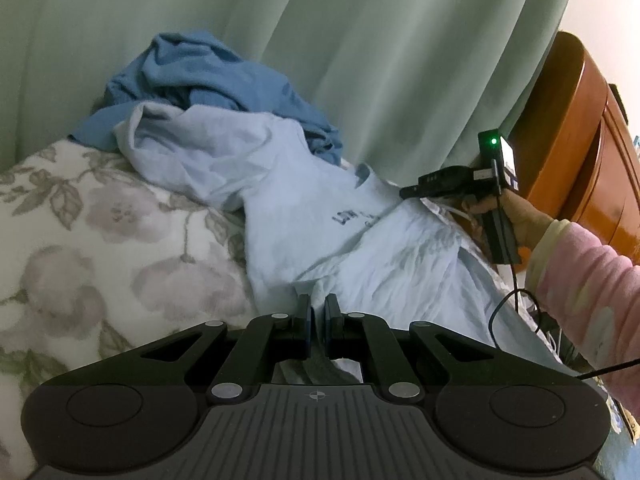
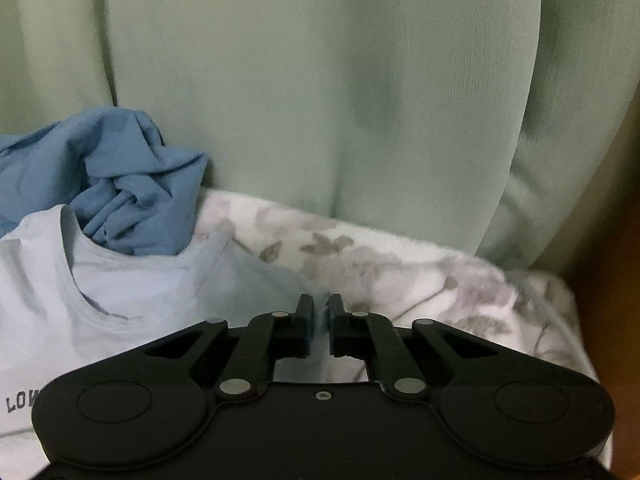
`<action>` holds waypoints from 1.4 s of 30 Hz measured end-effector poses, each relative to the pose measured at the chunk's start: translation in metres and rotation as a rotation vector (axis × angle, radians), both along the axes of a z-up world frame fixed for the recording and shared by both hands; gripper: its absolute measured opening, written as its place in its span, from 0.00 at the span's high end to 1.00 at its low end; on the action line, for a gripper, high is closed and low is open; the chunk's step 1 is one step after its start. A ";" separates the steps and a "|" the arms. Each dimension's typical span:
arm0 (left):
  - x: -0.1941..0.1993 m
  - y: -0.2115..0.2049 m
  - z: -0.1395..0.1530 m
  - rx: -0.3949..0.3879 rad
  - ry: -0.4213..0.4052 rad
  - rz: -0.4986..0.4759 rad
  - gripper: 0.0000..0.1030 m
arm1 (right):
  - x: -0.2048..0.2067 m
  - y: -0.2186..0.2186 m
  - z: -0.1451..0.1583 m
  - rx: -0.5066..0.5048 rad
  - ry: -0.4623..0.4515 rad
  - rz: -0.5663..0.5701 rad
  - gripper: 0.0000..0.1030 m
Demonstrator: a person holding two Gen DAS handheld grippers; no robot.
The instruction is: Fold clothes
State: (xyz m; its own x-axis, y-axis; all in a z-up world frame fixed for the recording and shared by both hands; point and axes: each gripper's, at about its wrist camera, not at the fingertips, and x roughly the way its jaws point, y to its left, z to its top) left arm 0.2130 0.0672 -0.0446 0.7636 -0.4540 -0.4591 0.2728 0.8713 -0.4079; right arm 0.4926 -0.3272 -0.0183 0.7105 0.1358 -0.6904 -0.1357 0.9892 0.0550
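Both tools pinch the pale blue T-shirt: left tool at its near edge, right tool beside the collar. A darker blue garment lies crumpled behind on the floral blanket.

The pale shirt's print is cut off, perhaps "LOW".

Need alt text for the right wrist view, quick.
The right gripper is shut on the edge of a pale blue T-shirt spread on a floral blanket. A crumpled darker blue garment sits behind its collar, against a green curtain.
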 end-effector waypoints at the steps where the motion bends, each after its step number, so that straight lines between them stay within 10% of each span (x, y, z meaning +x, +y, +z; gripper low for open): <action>1: -0.001 0.000 0.000 0.004 -0.002 0.002 0.96 | -0.001 0.000 0.002 -0.007 -0.011 -0.002 0.94; 24: -0.006 0.004 0.001 0.021 0.028 0.010 0.96 | -0.004 0.007 -0.005 -0.049 -0.004 -0.029 0.86; 33: -0.003 0.003 -0.001 -0.003 0.043 0.029 0.96 | -0.100 -0.011 0.046 -0.020 -0.129 0.047 0.78; 42: -0.005 0.003 -0.003 -0.035 0.054 0.061 0.96 | -0.164 -0.006 0.013 -0.096 -0.060 0.146 0.78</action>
